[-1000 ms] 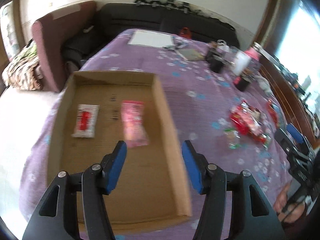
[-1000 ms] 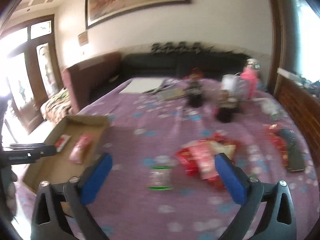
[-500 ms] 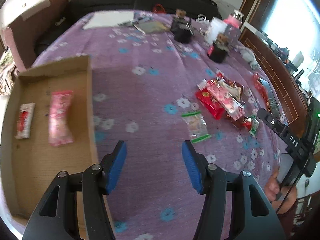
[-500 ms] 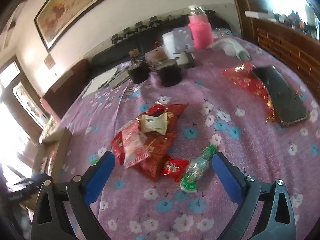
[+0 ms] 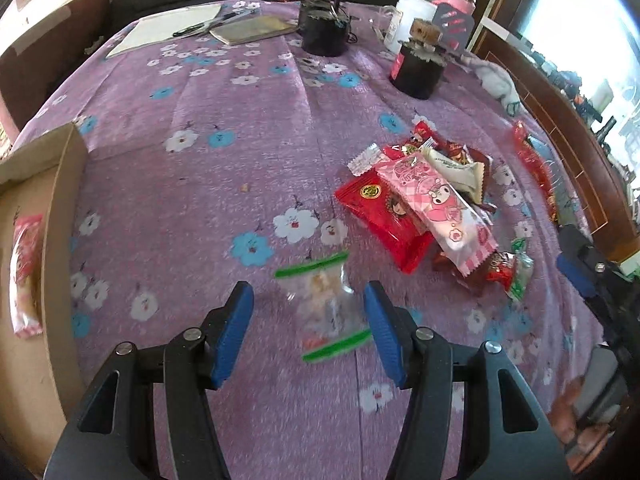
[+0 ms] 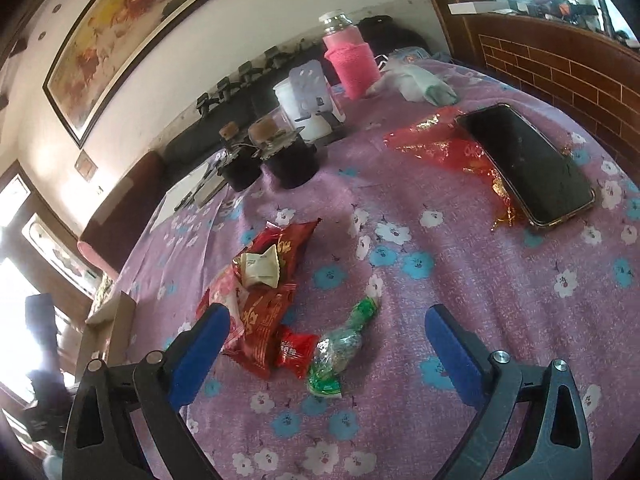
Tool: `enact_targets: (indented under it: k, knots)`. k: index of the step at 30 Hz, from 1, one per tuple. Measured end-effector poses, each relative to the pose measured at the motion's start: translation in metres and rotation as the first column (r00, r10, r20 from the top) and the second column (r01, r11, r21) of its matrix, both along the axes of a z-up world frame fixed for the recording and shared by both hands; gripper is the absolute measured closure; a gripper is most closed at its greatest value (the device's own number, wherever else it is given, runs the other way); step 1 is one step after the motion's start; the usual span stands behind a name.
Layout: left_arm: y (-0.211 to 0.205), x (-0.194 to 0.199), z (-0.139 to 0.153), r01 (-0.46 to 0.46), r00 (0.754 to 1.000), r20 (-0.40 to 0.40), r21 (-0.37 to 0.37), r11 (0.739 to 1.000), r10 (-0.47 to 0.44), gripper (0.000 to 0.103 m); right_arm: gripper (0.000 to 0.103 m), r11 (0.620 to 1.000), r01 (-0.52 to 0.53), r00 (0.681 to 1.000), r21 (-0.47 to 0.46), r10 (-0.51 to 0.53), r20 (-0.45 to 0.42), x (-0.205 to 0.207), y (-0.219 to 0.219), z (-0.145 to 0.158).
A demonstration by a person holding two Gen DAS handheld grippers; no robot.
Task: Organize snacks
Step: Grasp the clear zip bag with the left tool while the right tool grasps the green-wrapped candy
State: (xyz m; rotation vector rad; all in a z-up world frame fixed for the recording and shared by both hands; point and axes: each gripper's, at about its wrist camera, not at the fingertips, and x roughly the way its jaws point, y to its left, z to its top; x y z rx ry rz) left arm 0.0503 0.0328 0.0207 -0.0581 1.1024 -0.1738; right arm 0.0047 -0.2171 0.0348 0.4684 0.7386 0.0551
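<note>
The left hand-held gripper is released, its blue pads straddling a blurred clear packet with green ends on the purple surface. The right hand-held gripper gapes empty over the snack pile. The cardboard box, cut off at the left edge, holds a pink packet.

Clear packet with green sealed ends, flat on purple floral cloth, lower centre of left wrist view. Heap of red and pink wrappers right of centre. Green-twisted candy beside heap. Cardboard tray at left edge, pink packet inside.
</note>
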Motion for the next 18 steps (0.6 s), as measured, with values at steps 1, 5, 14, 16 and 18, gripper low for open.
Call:
enact_targets:
  k: [1,5,14,16,18]
  knots:
    - [-0.002,0.001,-0.002,0.000,1.000,0.008,0.013,1.000,-0.001,0.047,0.004,1.000,0.003,1.000,-0.001,-0.003,0.003,-0.001,-0.001,0.001]
    - [-0.013,-0.001,-0.003,0.033,0.999,0.034,0.093,0.995,-0.036,0.053,0.004,1.000,0.015,1.000,0.001,-0.015,0.010,-0.003,-0.004,0.002]
    - [0.000,-0.017,0.002,0.018,0.999,0.038,0.048,0.999,-0.020,0.075,0.005,1.000,0.015,0.999,0.012,-0.014,-0.037,0.002,-0.005,-0.008]
    - [0.003,-0.021,0.008,0.017,0.999,0.050,0.031,0.999,-0.019,0.075,0.012,1.000,0.014,0.999,-0.017,-0.014,-0.050,0.003,-0.001,-0.010]
    - [0.005,-0.027,0.014,0.018,0.998,0.062,0.016,1.000,-0.019,0.075,0.029,0.999,0.002,0.998,-0.035,-0.005,-0.066,0.006,0.004,-0.013]
